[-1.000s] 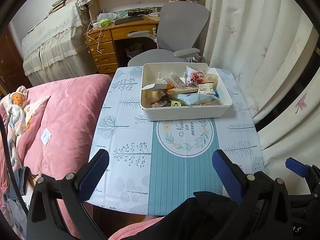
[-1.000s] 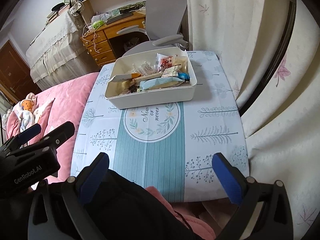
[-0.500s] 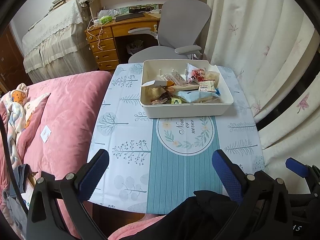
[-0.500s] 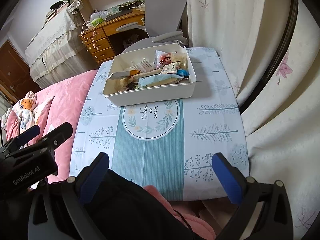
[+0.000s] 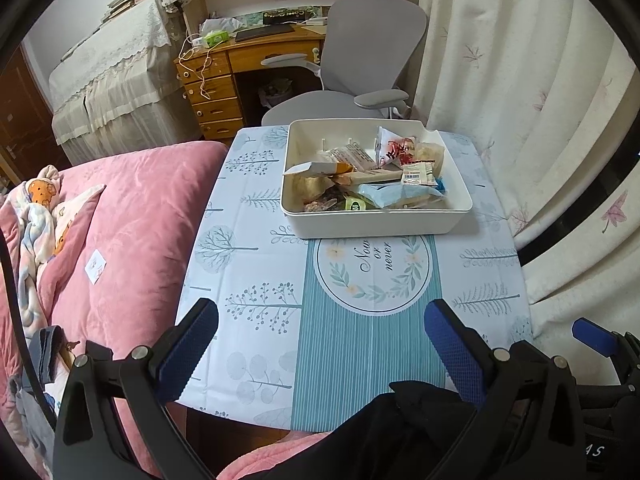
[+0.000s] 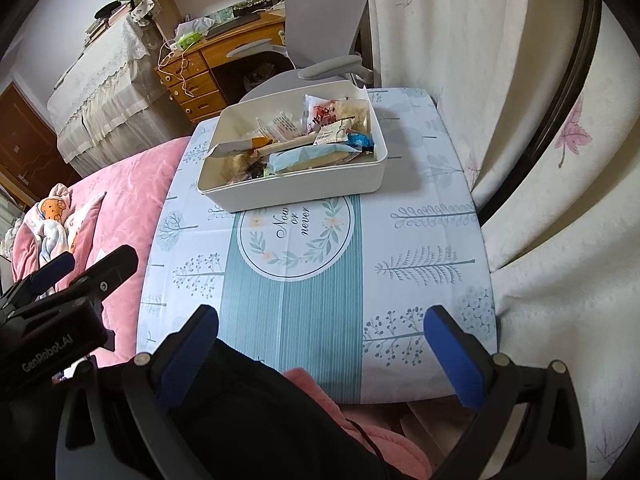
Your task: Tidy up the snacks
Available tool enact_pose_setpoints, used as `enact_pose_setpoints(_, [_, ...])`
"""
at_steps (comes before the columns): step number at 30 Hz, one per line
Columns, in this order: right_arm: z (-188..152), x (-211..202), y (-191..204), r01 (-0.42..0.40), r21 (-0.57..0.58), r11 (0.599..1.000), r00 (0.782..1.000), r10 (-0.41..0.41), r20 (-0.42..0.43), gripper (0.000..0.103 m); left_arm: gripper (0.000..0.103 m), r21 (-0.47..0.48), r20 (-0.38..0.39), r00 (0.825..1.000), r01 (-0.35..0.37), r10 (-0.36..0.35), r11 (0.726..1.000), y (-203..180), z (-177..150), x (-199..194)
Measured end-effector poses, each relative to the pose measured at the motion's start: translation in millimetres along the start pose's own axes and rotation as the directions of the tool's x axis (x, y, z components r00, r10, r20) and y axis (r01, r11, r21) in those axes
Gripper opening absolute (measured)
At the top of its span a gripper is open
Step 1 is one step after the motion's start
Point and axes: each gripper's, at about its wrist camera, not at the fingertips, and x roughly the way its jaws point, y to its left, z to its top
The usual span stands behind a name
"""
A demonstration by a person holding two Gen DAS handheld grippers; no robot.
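Observation:
A white rectangular bin [image 5: 376, 225] [image 6: 304, 188] stands at the far half of the small table [image 5: 256, 280] [image 6: 416, 240]. It holds several wrapped snacks [image 5: 384, 176] [image 6: 308, 144] in a loose pile. My left gripper [image 5: 320, 324] hangs open over the table's near edge, with nothing between its blue pads. My right gripper [image 6: 318, 330] is also open and empty, near the same edge, to the right of the left one. The left gripper's body [image 6: 60, 304] shows at the left of the right wrist view.
A pink quilt [image 5: 128, 216] lies against the table's left side. A grey office chair [image 5: 360, 60] and a wooden desk [image 5: 224, 80] stand behind the table. White curtains [image 5: 520, 80] hang along the right. A dark sleeve [image 6: 256, 420] fills the bottom.
Both grippers have drawn back and risen slightly, so the bin looks a little farther off. Neither has opened or shut.

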Motion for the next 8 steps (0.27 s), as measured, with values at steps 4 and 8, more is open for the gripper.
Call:
enact_pose_setpoints(4, [3.2,4.1,-4.2,-0.007,-0.006,1.0,1.0,0.007,-0.006,0.103,0.102,0.0,-0.003,1.0,-0.005,0.005,1.0,-1.0,1.1,1.6])
enact_pose_setpoints(8, [2.8,3.9,-3.8,-0.007,-0.005,1.0,1.0,0.007,-0.007,0.103,0.102,-0.009,-0.006,1.0,-0.018,0.018,1.0,-3.7,4.2,4.6])
